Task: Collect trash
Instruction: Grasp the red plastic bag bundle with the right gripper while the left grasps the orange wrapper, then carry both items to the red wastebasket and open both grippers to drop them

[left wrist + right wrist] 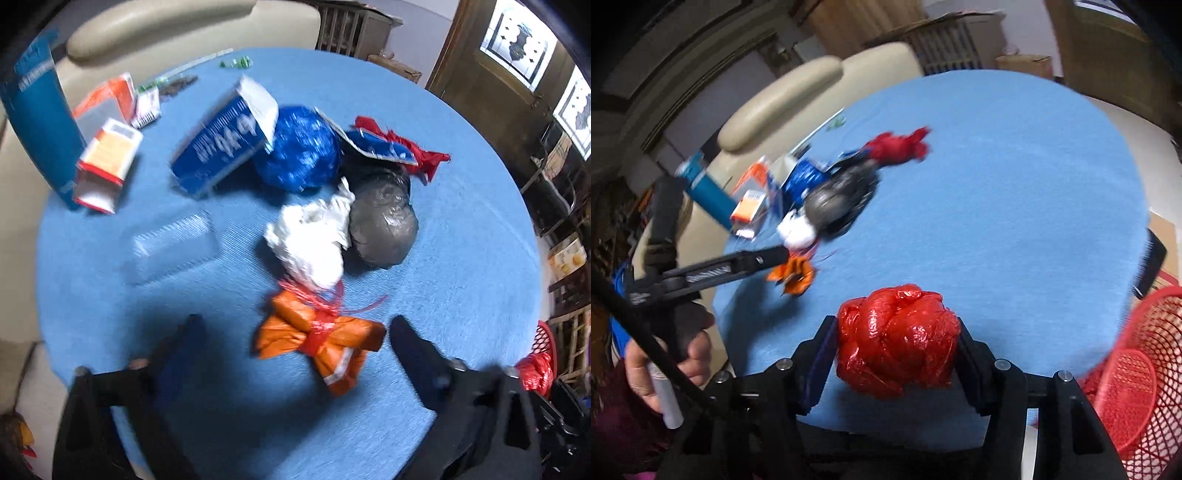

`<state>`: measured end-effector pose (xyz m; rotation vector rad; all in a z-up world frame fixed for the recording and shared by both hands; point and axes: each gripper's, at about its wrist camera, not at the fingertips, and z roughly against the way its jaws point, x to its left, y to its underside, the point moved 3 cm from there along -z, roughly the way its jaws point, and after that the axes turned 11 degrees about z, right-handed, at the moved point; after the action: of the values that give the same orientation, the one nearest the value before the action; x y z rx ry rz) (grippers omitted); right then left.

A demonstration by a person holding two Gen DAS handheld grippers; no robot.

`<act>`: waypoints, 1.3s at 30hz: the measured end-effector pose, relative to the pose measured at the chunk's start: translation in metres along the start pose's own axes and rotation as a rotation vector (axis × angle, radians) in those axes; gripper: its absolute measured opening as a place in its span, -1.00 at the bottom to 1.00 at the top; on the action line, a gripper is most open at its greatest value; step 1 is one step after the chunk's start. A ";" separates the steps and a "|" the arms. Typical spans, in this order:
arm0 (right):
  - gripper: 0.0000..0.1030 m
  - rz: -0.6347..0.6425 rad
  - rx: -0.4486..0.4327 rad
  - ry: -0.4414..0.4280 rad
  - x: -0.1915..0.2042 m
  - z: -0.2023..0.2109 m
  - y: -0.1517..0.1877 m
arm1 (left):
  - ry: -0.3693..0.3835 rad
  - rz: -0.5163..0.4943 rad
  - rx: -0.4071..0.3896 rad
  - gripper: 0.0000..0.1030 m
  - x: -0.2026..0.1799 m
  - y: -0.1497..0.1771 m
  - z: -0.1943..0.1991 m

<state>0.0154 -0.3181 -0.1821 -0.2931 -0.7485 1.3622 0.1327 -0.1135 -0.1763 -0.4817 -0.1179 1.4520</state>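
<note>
My right gripper (897, 345) is shut on a crumpled red plastic bag (897, 343), held above the near edge of the round blue table (997, 184). My left gripper (291, 332) is open, its jaws on either side of an orange wrapper tied with red string (317, 332); it also shows in the right wrist view (794, 275). Beyond lie a white crumpled bag (310, 240), a grey bag (384, 225), a blue bag (299, 147), a blue carton (225, 140) and a red scrap (406, 144).
A red mesh basket (1145, 369) stands at the table's right edge. Orange-and-white boxes (107, 162), a clear plastic tray (173, 243) and a teal tube (40, 122) lie at the left. A beige chair (798, 96) stands behind the table.
</note>
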 end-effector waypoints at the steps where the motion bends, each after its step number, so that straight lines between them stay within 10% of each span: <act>1: 0.22 -0.011 -0.008 0.002 -0.006 0.005 0.002 | 0.008 0.009 0.024 0.47 0.000 0.001 -0.006; 9: 0.22 -0.087 -0.057 0.032 -0.050 0.037 0.022 | 0.091 0.039 0.031 -0.61 -0.003 0.016 -0.004; 21: 0.22 -0.164 -0.176 0.096 -0.098 0.098 0.047 | 0.135 -0.008 -0.026 -0.66 -0.013 0.039 0.027; 39: 0.25 -0.326 -0.188 0.250 -0.189 0.198 0.121 | 0.434 -0.895 0.180 -0.65 -0.283 0.178 0.075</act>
<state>-0.2079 -0.5167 -0.1669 -0.4602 -0.6811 0.9294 -0.0961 -0.3619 -0.1181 -0.4943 0.1351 0.4595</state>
